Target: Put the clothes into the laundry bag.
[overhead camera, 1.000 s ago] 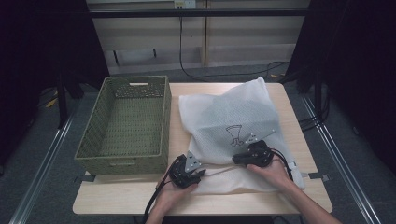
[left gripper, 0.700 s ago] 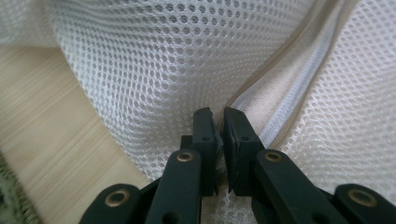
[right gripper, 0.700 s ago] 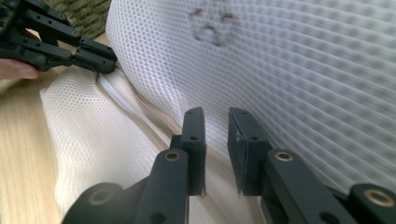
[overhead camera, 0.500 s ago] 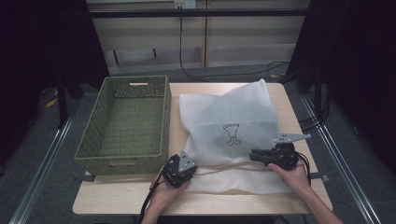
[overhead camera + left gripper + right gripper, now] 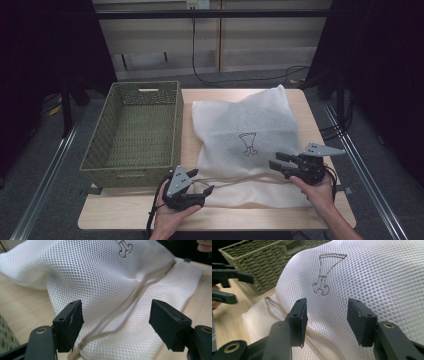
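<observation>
- While both rest on the table, the left hand-held gripper gapes wide, holding nothing.
- Right hand-held gripper sits half-open over the mesh bag, empty.

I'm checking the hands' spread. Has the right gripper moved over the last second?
Yes. In the high view the right gripper has gone rightward, off the bag's printed logo toward the table's right edge.

Overhead camera faces forward-down; both jaw-mounted cameras closely share the mesh bag.
</observation>
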The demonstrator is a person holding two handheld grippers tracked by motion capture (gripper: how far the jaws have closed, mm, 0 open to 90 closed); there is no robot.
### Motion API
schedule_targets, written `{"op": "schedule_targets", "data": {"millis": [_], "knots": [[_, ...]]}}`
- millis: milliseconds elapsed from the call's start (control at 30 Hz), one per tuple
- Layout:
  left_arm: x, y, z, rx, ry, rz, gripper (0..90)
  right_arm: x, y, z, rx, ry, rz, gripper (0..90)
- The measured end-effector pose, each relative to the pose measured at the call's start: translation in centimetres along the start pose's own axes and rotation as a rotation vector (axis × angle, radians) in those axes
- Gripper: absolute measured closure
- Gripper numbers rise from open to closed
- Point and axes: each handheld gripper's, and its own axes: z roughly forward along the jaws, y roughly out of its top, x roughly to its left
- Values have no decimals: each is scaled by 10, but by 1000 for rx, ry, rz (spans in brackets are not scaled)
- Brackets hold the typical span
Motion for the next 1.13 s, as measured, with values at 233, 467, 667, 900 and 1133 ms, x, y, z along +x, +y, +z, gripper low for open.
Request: {"op": "schedule_targets", "data": {"millis": [233,467,667,900,1133], "knots": [[-2,-2,-25,-72,85,33,232,9,-8,-20,-36,-32,4,346],[8,-7,-49,-121,185,-28,173,10,-18,-44,-68,-53,32,339],[14,-13,-67,-127,228,-43,144,4,-29,-68,-74,-108,74,257],[31,-31,-74,-183,241,-193,124,-9,-39,-71,-53,-142,109,226],[28,-37,-75,-171,247,-175,123,-10,-39,-66,-26,-121,108,240]]}}
